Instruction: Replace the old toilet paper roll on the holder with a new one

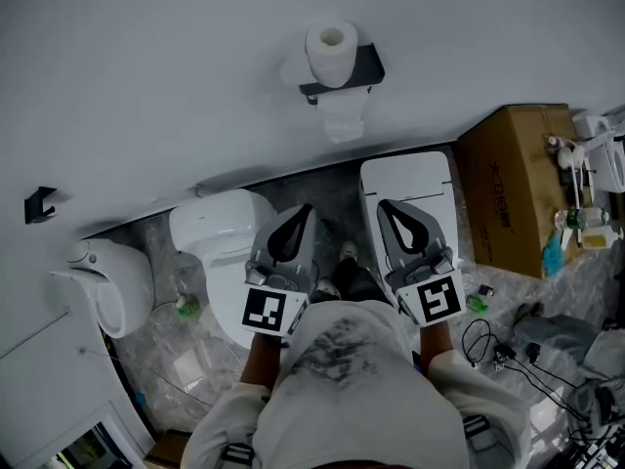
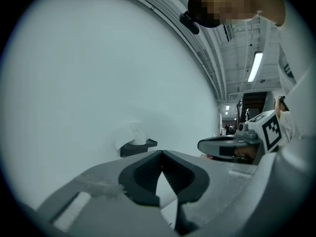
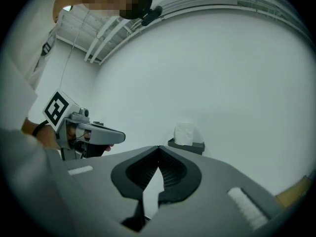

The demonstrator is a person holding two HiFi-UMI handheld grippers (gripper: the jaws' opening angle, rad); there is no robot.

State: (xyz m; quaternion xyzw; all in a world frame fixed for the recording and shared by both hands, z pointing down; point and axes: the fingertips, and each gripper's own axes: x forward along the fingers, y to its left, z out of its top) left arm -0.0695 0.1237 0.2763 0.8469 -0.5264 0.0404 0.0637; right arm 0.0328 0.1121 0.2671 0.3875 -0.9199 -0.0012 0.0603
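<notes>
A black wall holder (image 1: 342,74) carries a white toilet paper roll (image 1: 331,51) standing on its shelf, with a tail of paper (image 1: 344,120) hanging below. Both grippers are held side by side in front of me, pointing at the wall well short of the holder. My left gripper (image 1: 306,209) is shut and empty, and so is my right gripper (image 1: 382,204). In the left gripper view the shut gripper (image 2: 161,153) aims just right of the holder (image 2: 138,146). In the right gripper view the shut gripper (image 3: 158,147) aims left of the roll (image 3: 186,133).
A white toilet (image 1: 217,234) stands below the left gripper and a white rectangular unit (image 1: 410,186) below the right. A cardboard box (image 1: 513,189) with small items sits at the right. Cables (image 1: 488,345) lie on the marble floor. A black hook (image 1: 39,204) is on the wall at left.
</notes>
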